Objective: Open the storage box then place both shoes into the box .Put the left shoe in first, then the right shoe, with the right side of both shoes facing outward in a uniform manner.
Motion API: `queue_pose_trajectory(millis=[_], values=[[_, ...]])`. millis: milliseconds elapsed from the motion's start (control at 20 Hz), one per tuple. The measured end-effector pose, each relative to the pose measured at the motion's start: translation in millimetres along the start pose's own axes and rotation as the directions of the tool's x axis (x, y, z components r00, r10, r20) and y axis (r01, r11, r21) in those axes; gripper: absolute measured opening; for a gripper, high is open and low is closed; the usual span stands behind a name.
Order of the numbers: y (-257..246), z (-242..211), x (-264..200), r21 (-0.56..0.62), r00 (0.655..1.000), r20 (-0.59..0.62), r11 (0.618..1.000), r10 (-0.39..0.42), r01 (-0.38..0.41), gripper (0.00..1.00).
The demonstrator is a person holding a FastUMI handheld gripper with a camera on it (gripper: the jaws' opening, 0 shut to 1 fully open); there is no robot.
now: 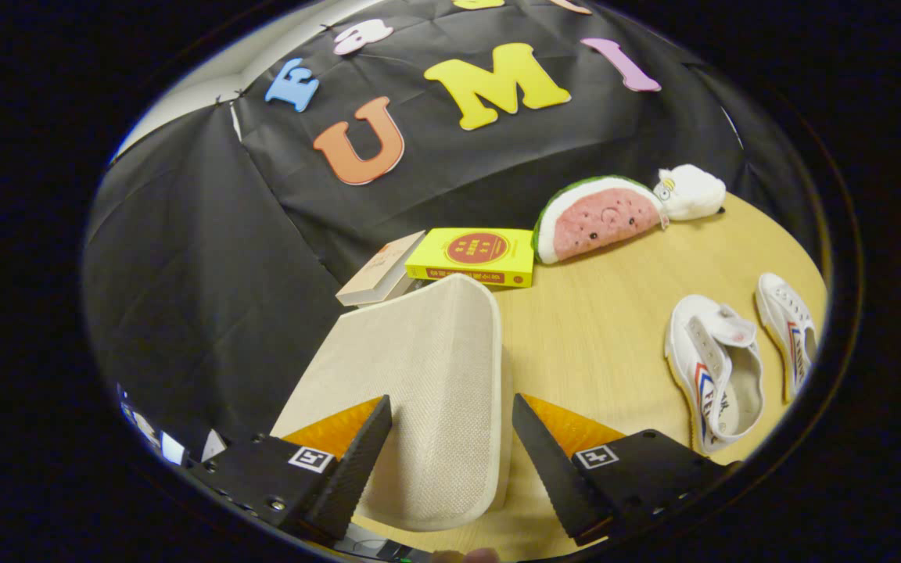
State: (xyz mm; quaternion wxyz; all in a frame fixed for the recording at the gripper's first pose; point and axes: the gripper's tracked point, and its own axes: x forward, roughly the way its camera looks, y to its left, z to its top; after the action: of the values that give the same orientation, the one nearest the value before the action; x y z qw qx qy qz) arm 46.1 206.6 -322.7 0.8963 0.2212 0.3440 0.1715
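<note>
Jaws: the gripper [452, 407] stands spread wide at the bottom centre of the frame, clasping nothing; one finger lies over the box's left part, the other over the bare bench just right of it.
Storage box: a beige fabric storage box [427, 375] with its lid down sits in the lower middle, reaching up between the jaws and beyond them.
Shoes: two white sneakers with red and blue stripes lie on the right, well apart from the box; the near shoe [712, 371] is just beside the far shoe [791, 332].
Bench: light wood bench [599, 320].
Behind the box: a yellow book [472, 256] beside a pale book [380, 270].
Upper right: a watermelon plush [597, 216] touching a white plush [689, 191].
</note>
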Motion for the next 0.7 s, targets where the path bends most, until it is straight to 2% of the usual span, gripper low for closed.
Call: queue_pose_trajectory(millis=[300,600,650,700], values=[[0.3,-9.2,5.8,0.192,0.994,-0.052,0.977,0.101,-0.089,0.97],[2.8,-14.5,5.8,0.385,0.974,-0.101,0.911,0.203,-0.15,0.96],[4.7,-12.4,5.7,0.396,0.971,-0.098,0.904,0.216,-0.161,0.95],[5.6,-9.6,3.6,0.398,0.972,-0.1,0.904,0.212,-0.156,0.87]])
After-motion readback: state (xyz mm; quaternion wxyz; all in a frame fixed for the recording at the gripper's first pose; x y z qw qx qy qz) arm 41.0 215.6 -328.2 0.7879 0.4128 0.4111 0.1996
